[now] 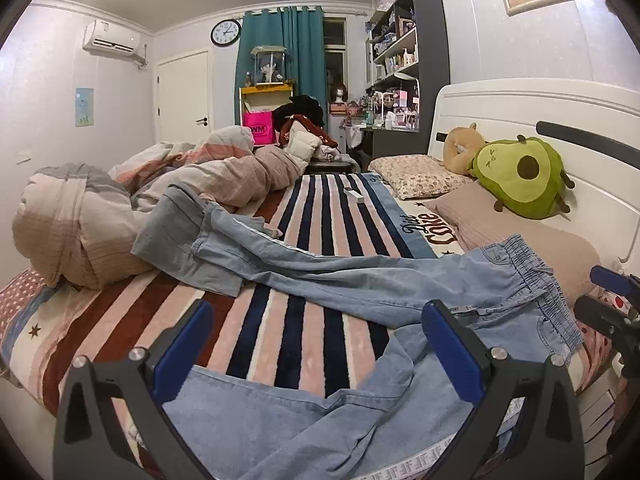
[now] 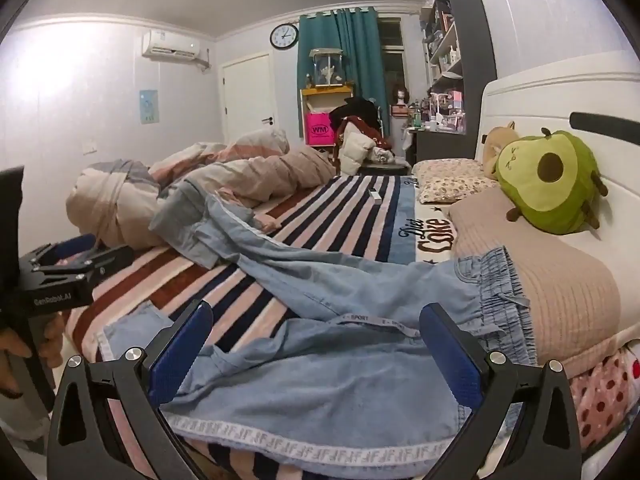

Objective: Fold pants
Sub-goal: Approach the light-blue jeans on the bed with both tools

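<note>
- Bed: striped blanket fills the frame centre.
- Duvet: bunched at 10 o'clock.
- Pants (light blue denim): spread unfolded on the blanket, waistband at 3 o'clock, one leg running toward 10 o'clock.
- Avocado plush: on pillows at 2 o'clock.
- Left gripper: fingers apart, pants beneath, 6 o'clock.
- Right gripper: fingers apart over the pants.
</note>
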`<act>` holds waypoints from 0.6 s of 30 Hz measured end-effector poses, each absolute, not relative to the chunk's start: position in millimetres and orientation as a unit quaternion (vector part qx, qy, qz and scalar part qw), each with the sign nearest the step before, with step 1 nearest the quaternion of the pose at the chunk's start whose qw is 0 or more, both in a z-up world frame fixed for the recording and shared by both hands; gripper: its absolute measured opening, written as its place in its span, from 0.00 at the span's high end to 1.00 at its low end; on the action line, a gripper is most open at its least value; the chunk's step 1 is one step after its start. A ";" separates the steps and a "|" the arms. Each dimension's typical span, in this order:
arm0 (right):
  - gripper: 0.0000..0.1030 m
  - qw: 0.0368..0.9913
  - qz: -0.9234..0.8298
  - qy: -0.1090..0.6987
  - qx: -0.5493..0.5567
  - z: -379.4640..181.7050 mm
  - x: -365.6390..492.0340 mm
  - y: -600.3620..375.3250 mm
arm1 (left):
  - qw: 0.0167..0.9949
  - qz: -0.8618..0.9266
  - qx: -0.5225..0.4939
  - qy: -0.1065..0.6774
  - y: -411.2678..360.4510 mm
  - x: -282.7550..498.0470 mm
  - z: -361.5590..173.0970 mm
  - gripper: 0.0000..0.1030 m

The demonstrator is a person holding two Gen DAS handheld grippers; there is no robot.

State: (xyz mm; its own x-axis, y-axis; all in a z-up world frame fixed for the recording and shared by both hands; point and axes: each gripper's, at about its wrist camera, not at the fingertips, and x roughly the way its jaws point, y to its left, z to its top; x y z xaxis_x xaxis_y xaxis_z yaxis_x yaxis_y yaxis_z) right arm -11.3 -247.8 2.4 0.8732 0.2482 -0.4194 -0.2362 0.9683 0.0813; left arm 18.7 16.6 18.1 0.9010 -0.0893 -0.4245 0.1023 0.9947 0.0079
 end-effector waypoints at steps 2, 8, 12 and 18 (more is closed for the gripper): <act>0.00 0.968 0.121 0.220 0.012 3.1 -5.0 -245.1 | 0.974 -0.050 0.011 0.219 18.2 24.1 17.6 0.01; 0.00 0.966 0.119 0.226 0.021 -0.7 16.2 -245.9 | 0.974 -0.046 0.009 0.223 22.2 41.9 16.9 0.01; 0.00 0.967 0.124 0.224 0.016 -0.8 25.4 -245.6 | 0.973 -0.046 0.005 0.225 24.7 50.7 15.4 0.01; 0.00 0.969 0.121 0.215 0.018 0.7 32.1 -247.7 | 0.971 -0.057 0.000 0.232 25.1 58.0 11.1 0.01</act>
